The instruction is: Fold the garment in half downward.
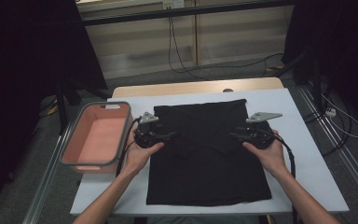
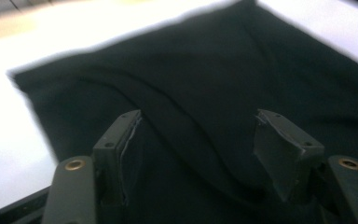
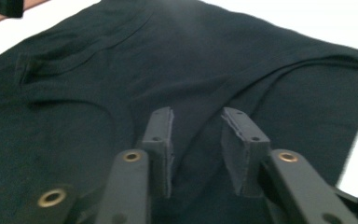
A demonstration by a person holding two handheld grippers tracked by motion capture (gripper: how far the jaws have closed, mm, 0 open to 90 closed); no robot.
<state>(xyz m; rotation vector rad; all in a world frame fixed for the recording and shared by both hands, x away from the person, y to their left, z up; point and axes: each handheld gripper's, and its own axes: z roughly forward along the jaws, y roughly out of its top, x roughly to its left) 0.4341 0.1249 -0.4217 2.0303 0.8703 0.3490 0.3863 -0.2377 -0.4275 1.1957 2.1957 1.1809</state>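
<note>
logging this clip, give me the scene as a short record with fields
work in hand: folding a black garment
garment: spread on the white table, sides folded in
left gripper: over the garment's left edge, jaws open, nothing between them
right gripper: over the right edge, jaws apart, not gripping
pink bin: left of the garment, nothing seen inside

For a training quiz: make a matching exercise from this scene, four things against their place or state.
Things:
1. black garment
2. pink bin
3. left hand-held gripper
4. right hand-held gripper

Descriptions:
A. jaws wide apart over the cloth
B. at the table's left edge
C. spread flat mid-table
D. jaws narrowly apart over the cloth

Pairs: 1-C, 2-B, 3-A, 4-D
</note>
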